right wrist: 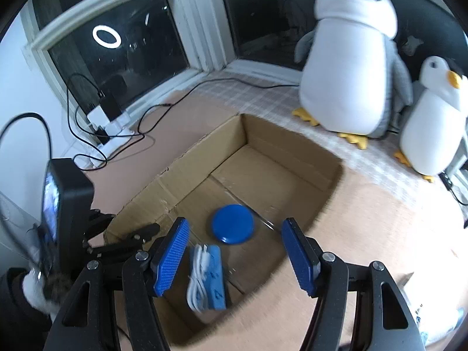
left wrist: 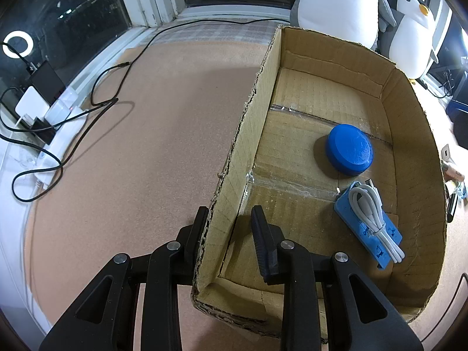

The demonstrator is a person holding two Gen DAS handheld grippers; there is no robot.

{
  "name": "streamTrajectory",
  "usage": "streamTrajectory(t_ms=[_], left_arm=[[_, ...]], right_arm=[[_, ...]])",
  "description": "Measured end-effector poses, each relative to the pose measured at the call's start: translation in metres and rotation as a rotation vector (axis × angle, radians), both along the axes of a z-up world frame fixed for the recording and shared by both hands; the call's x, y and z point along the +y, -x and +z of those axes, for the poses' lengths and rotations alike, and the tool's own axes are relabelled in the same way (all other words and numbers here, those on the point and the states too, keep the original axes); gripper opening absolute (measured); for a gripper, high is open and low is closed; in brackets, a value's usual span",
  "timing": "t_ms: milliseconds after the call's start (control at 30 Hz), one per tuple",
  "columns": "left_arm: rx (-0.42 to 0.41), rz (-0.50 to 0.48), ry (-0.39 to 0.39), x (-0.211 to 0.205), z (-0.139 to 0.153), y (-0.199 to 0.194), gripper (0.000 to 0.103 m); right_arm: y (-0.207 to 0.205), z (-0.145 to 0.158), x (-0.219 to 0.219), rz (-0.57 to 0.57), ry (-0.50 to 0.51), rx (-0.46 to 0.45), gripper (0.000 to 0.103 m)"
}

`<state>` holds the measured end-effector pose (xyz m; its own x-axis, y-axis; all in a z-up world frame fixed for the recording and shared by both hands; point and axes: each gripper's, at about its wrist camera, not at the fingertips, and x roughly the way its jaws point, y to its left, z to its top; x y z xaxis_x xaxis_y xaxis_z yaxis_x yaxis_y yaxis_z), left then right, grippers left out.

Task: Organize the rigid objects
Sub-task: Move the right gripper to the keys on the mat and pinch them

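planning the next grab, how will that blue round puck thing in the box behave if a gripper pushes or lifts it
The blue disc looks rigid and lies flat on the cardboard box floor, so a push should slide it, not roll it. Its smooth curved rim may slip between pads. It is probably light.

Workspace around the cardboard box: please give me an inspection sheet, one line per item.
Surface: brown mat, mostly bare.
Job's things: blue disc and blue power strip with white cable lie in cardboard box.
Clutter: small items beyond box's right wall, unclear.
Grippers: left gripper shut on box wall; right gripper open, empty, above box.
Cables: black cables run to white chargers by window.
Surroundings: dark windows, two plush penguins.
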<state>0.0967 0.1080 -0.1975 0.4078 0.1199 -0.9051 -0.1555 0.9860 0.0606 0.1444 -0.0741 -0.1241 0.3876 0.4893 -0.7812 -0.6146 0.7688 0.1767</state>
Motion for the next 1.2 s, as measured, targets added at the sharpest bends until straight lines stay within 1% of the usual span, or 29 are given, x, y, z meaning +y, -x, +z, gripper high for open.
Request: streamTrajectory(t_ms=[200, 333, 467, 633, 700, 767, 900, 1033, 1200], left_arm=[[0.000, 0.000, 0.000, 0.000, 0.000, 0.000, 0.028], [0.000, 0.000, 0.000, 0.000, 0.000, 0.000, 0.028], [-0.001, 0.002, 0.000, 0.000, 0.000, 0.000, 0.028], [0.000, 0.001, 0.003, 0.001, 0.000, 0.000, 0.028], [0.000, 0.003, 0.006, 0.001, 0.000, 0.000, 0.028], [0.000, 0.005, 0.009, 0.001, 0.000, 0.000, 0.028], [0.001, 0.008, 0.015, 0.003, -0.001, -0.001, 0.028], [0.000, 0.009, 0.018, 0.004, -0.001, -0.001, 0.028], [0.000, 0.009, 0.018, 0.004, -0.001, -0.001, 0.027]], right_arm=[[0.008, 0.003, -0.046, -0.031, 0.021, -0.004, 0.062], [0.009, -0.010, -0.067, -0.043, 0.082, 0.009, 0.062], [0.005, -0.030, -0.079, -0.054, 0.134, 0.033, 0.062], [-0.004, -0.045, -0.074, -0.046, 0.148, 0.050, 0.060], [-0.009, -0.052, -0.067, -0.035, 0.157, 0.058, 0.054], [-0.015, -0.060, -0.061, -0.026, 0.170, 0.068, 0.050], [-0.028, -0.073, -0.055, -0.037, 0.184, 0.085, 0.046], [-0.038, -0.082, -0.053, -0.042, 0.209, 0.095, 0.045], [-0.039, -0.089, -0.046, -0.032, 0.243, 0.098, 0.045]])
